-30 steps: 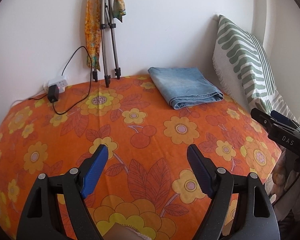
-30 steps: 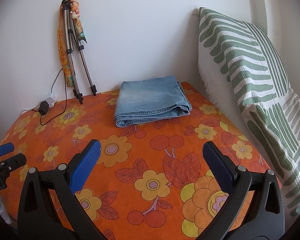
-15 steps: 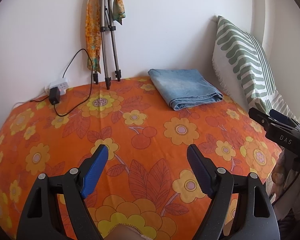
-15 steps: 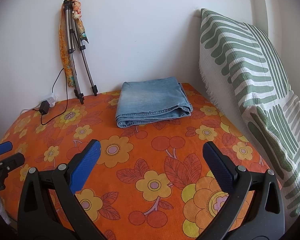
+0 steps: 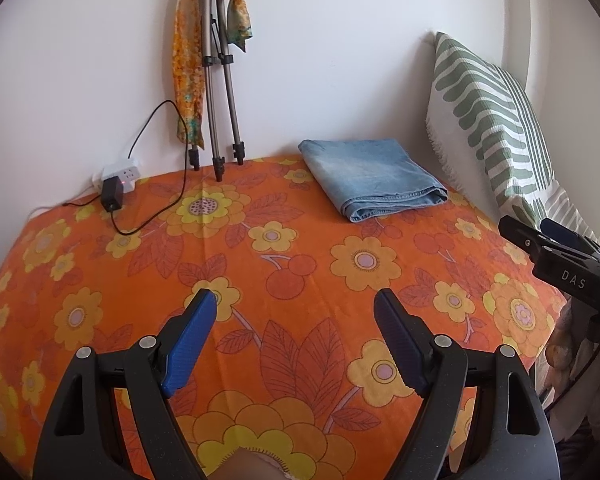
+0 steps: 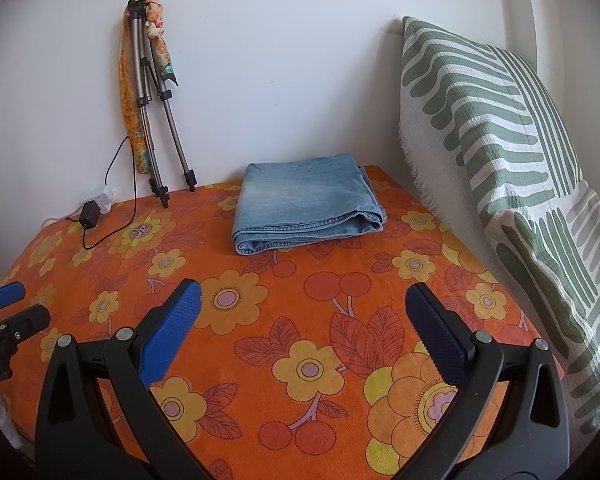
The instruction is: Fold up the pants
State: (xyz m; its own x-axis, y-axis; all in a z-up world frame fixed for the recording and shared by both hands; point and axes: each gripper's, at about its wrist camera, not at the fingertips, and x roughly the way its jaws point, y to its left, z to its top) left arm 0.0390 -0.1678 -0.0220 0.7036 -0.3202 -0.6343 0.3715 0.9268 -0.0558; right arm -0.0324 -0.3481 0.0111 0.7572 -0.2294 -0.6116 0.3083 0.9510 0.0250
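Right wrist view is showing the jeans (image 6: 306, 206) lying folded by the wall, well beyond both grippers (image 6: 300, 312) (image 5: 294, 312), fingers apart and empty; grabbing one layer risks unfolding them.

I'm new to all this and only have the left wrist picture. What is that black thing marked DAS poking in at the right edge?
Observer: That's the right tongs. The right wrist view shows them spread wide, with nothing between them, above the flowered cover.
Operator: My picture cuts off the tripod's top. What's up there?
Observer: The tripod leans on the wall, and a patterned scarf is knotted round its head.
Operator: That black thing hides the pillow's near end. Where does it go?
Observer: The striped pillow runs on along the cover's right side, past the right tongs, to the picture's edge.
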